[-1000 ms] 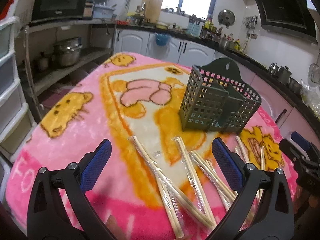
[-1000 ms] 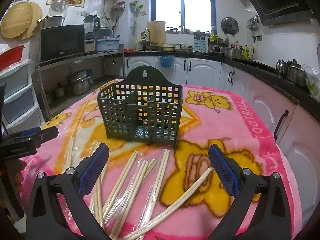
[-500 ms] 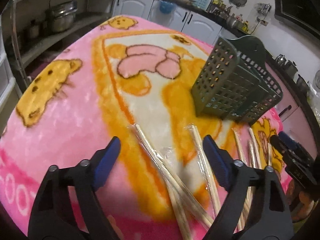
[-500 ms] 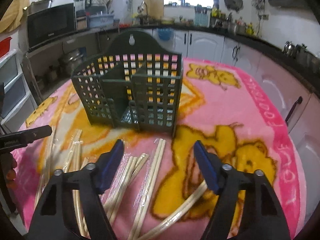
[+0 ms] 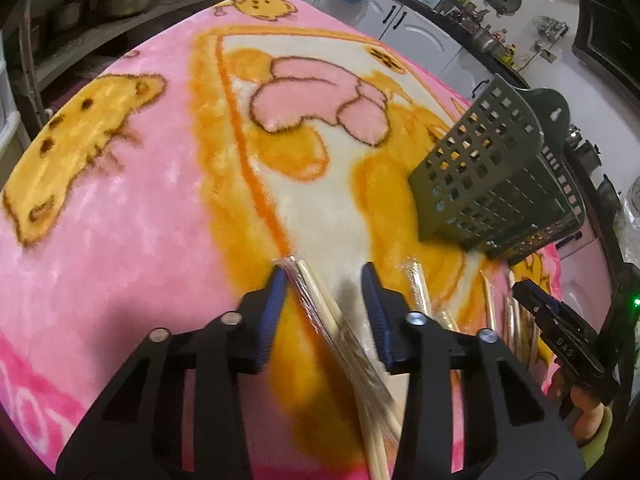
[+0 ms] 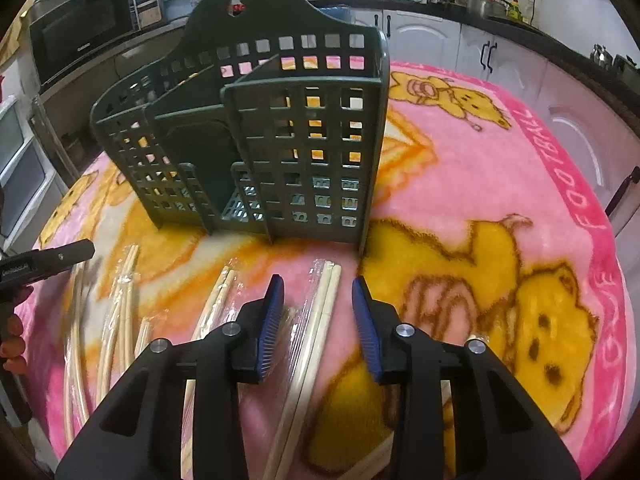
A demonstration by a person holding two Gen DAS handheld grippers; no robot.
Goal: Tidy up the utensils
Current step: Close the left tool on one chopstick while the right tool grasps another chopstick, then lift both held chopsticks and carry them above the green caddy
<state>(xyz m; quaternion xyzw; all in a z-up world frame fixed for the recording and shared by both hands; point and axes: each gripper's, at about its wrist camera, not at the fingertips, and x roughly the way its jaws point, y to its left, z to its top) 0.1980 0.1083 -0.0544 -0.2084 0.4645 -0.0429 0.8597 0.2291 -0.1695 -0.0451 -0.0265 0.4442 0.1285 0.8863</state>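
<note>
Chopsticks in clear wrappers lay scattered on the pink blanket [image 6: 460,168] over the table, along the lower half of both views, all of them outside the green caddy [image 6: 256,140] that was meant to take them. The caddy stood upright in the upper middle of the right wrist view and at the right edge of the left wrist view, its compartments apparently empty, its open top reachable from above. The left claw [image 5: 324,280] was released, its blue pads straddling the tip of one wrapped pair [image 5: 320,300] that ran diagonally down through the gap; neither pad seemed to be touching it, though blur made that uncertain. The right claw [image 6: 318,288] was likewise parted, with another wrapped pair [image 6: 324,296] lying lengthwise between its pads, just in front of the caddy. Each claw was lined up along a pair near its end, probably so a pinch there could lift and tilt the sticks upright for dropping into a compartment. The slippery wrap and soft pile could let a pair slide or roll as the pads closed. Nothing had been lifted yet.
</note>
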